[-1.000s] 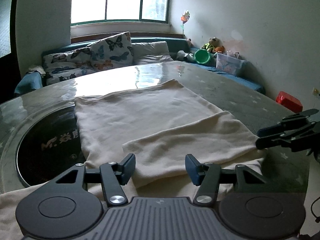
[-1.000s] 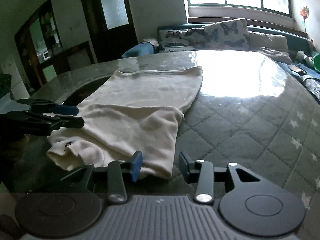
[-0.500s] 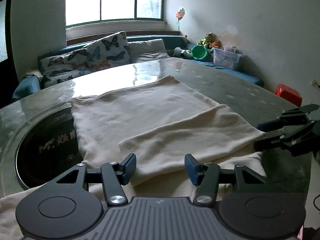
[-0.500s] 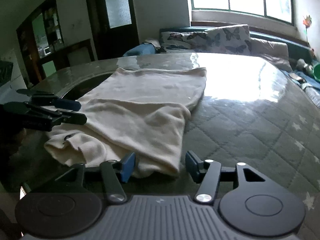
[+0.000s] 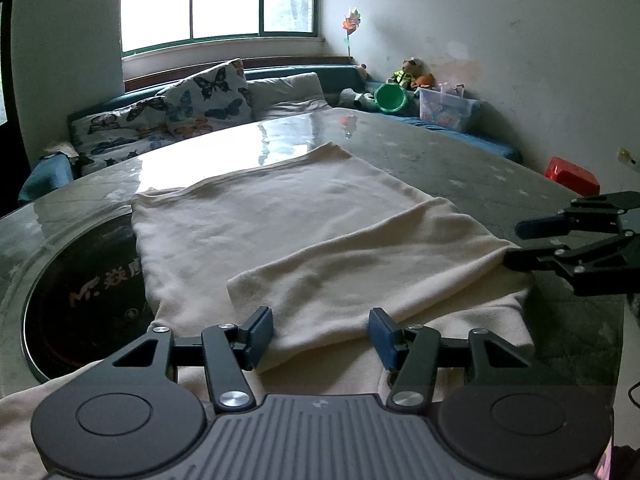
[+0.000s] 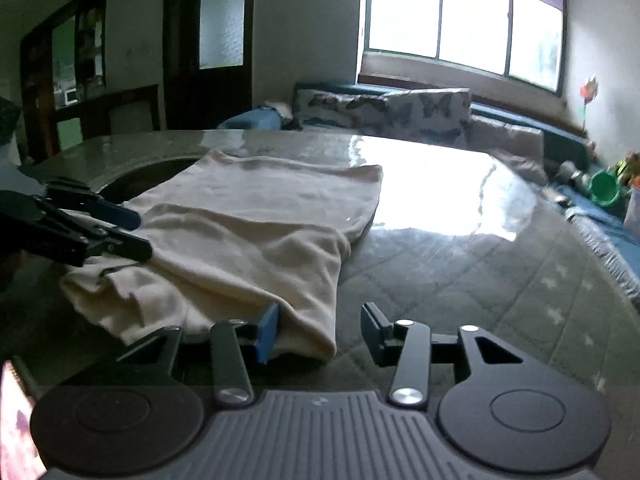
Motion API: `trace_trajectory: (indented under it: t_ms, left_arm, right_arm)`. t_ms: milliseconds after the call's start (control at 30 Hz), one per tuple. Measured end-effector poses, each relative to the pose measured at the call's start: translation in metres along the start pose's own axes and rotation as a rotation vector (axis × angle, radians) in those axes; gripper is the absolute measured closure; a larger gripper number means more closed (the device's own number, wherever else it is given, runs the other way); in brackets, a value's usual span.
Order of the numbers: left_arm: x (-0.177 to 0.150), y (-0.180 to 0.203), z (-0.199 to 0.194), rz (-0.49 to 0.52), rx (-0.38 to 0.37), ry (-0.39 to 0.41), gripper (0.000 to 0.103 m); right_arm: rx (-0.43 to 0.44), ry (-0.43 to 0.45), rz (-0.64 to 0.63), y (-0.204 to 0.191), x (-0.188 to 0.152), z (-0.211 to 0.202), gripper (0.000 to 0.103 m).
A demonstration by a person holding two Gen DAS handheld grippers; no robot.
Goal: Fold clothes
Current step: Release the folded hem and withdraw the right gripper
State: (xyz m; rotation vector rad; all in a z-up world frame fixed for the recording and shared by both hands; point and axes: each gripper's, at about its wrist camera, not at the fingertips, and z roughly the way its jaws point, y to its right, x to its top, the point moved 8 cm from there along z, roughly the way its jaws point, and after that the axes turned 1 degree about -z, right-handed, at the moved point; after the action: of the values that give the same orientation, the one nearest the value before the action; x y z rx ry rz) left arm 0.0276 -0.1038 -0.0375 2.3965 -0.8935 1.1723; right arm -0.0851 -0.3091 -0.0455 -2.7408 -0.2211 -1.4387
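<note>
Here my left claw [image 5: 321,332] stands open over the cream garment [image 5: 280,232]; only the right view shows my right claw [image 6: 319,332] closing around its corner, not yet pinching.

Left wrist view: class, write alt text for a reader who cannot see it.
A cream garment lies partly folded on a glass-topped table, a sleeve laid across it. The left hand-held gripper sits open over its near edge. The right hand-held gripper, jaws closing, is at the garment's right edge.
</note>
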Motion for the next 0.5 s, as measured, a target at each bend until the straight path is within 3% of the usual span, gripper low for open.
trace_trajectory:
  t_ms: [167,300,500]
  left_arm:
    - [0.001,0.001,-0.004,0.015,-0.005,-0.001,0.047]
    - [0.009,0.005,-0.007,0.017,-0.007,0.025,0.047]
    - [0.012,0.006,-0.001,0.020,-0.001,0.018,0.047]
  right_arm:
    - [0.133,0.019,0.134,0.011,0.018,-0.012,0.058]
    - [0.126,0.029,0.214,0.031,0.039,0.006,0.059]
    - [0.126,-0.042,0.398,0.059,0.045,0.056,0.059]
